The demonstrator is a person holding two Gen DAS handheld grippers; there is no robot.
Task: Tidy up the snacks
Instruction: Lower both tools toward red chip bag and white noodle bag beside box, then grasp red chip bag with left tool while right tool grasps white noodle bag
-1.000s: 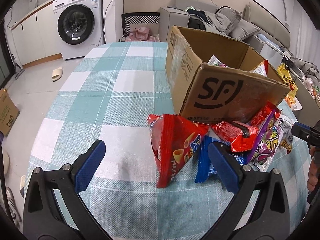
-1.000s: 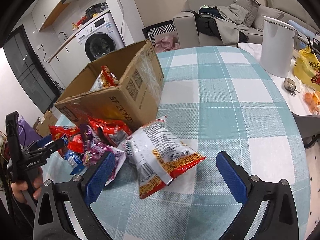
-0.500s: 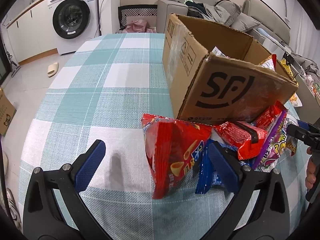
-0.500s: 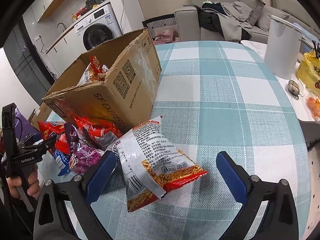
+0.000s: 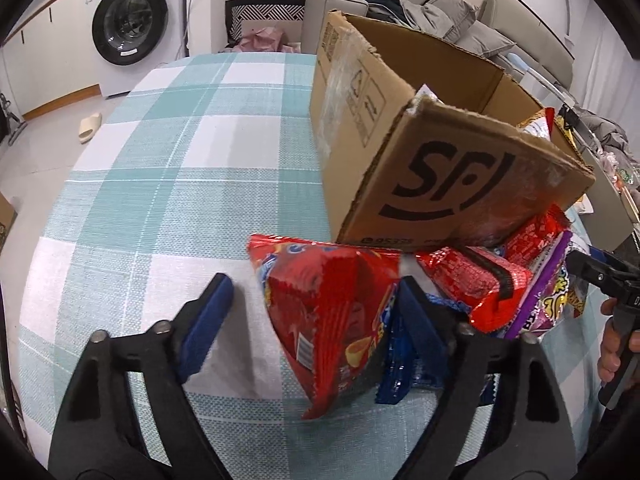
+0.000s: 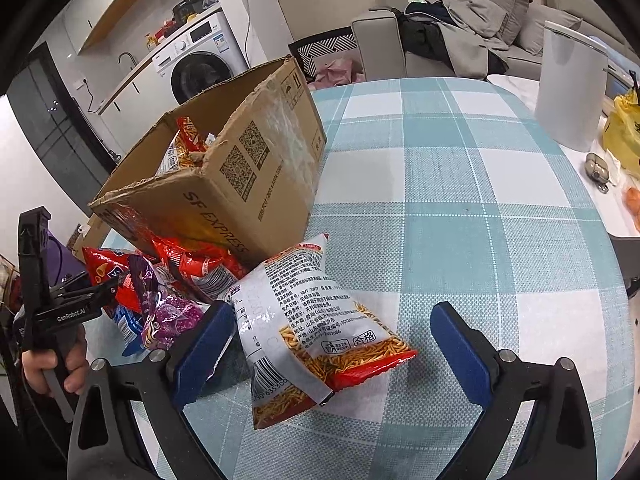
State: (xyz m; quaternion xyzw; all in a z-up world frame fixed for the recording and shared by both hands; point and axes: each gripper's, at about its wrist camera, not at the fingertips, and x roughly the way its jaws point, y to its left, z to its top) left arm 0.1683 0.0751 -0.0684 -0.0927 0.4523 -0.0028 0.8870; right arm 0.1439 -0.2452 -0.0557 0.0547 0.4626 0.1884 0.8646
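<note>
L gripper [image 5: 316, 320] spread, straddling red chip bag [image 5: 332, 320]; bag's long axis runs fwd; R gripper [image 6: 336, 344] spread round noodle bag [image 6: 312, 332].

The room is bright with soft, even light. The table [image 5: 168, 184] has a pale shiny patch in the middle, and small dark shadows sit under the snack bags. Tape on the cardboard box [image 6: 256, 184] gleams. Both pictures bend a lot at the edges, with black corners. The far sofa [image 6: 460, 32] looks a bit fuzzy, maybe from the lens.
</note>
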